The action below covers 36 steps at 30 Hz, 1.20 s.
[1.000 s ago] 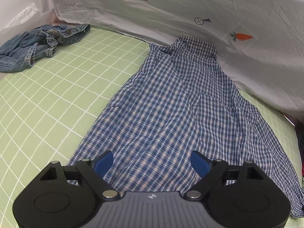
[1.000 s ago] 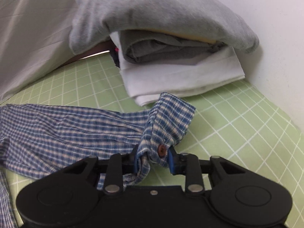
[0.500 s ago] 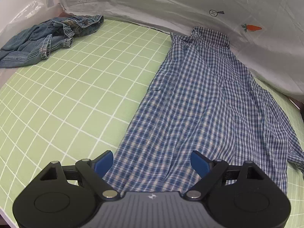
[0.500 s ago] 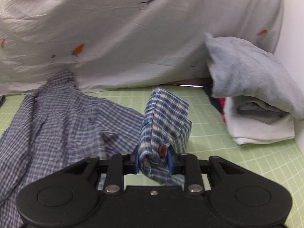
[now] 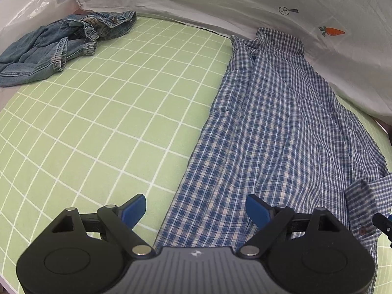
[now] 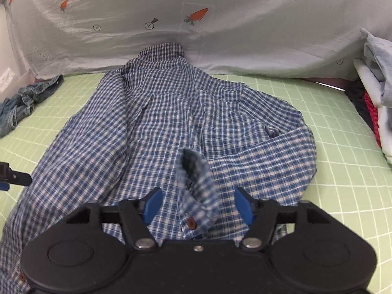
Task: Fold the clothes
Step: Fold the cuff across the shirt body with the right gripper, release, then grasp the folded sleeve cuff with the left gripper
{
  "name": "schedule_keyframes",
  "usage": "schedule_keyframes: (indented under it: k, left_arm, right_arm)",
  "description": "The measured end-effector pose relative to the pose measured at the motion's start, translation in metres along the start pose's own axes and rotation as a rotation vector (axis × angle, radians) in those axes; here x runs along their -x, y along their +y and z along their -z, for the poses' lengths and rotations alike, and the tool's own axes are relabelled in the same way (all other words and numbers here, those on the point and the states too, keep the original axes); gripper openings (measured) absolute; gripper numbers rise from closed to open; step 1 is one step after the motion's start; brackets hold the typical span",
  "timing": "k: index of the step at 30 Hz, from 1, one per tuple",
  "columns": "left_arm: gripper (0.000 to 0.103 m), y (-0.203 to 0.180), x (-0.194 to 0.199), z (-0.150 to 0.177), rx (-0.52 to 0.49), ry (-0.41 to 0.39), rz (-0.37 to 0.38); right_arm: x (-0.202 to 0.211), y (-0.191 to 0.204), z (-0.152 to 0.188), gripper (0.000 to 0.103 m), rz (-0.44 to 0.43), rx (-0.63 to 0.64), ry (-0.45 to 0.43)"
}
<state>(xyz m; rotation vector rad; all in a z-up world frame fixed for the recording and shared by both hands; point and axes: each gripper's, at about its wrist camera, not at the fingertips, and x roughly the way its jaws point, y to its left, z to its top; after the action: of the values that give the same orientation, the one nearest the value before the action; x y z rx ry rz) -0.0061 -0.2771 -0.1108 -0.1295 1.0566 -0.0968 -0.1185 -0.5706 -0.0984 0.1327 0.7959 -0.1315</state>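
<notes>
A blue and white checked shirt (image 6: 171,122) lies flat on the green gridded mat, collar toward the white sheet at the back. Its right sleeve is folded across the body. The sleeve cuff (image 6: 198,201), with a brown button, stands loose between the blue pads of my right gripper (image 6: 197,204), whose jaws are opening and no longer press on it. In the left wrist view the shirt (image 5: 281,127) fills the right half. My left gripper (image 5: 196,210) hovers open over the shirt's lower left hem, holding nothing. The cuff (image 5: 362,210) shows at the right edge.
Crumpled denim clothes (image 5: 61,41) lie at the mat's far left corner. A stack of folded clothes (image 6: 374,93) sits at the right edge. A white sheet with carrot prints (image 6: 196,17) hangs along the back. Bare green mat (image 5: 98,112) spreads left of the shirt.
My right gripper carried the cuff from beside the folded stack over the shirt's body, then let it go. My left gripper slid left along the hem.
</notes>
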Motion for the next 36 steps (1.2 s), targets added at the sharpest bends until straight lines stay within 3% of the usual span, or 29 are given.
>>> schedule_keyframes:
  k: [3,6,9,15,24,27,32,36]
  left_arm:
    - [0.089,-0.014,0.005,-0.002,-0.02,-0.016,0.012]
    - [0.089,-0.034,0.01,0.002,-0.047,-0.025,0.028]
    - [0.089,-0.058,0.016,0.012,-0.072,-0.031,0.04]
    - [0.09,-0.114,0.026,0.041,-0.119,-0.042,0.045]
    - [0.089,-0.184,0.009,0.055,-0.222,-0.004,0.137]
    - [0.081,-0.201,-0.009,0.049,-0.243,0.027,0.166]
    - [0.07,-0.215,-0.038,0.039,-0.233,0.117,0.151]
    - [0.061,-0.219,-0.045,0.042,-0.265,0.133,0.138]
  right_arm:
    - [0.016,-0.019,-0.001,0.086,0.038,-0.071,-0.041]
    - [0.029,-0.041,0.007,0.097,0.127,-0.109,-0.062]
    - [0.04,-0.067,0.019,0.103,0.219,-0.122,-0.053]
    - [0.057,-0.123,0.05,0.103,0.301,-0.189,-0.006]
    - [0.047,-0.189,0.061,0.103,0.327,-0.248,0.046]
    - [0.029,-0.201,0.047,0.103,0.321,-0.251,0.036]
    - [-0.002,-0.211,0.023,0.103,0.29,-0.249,0.035]
    - [-0.013,-0.208,0.026,0.103,0.269,-0.235,0.055]
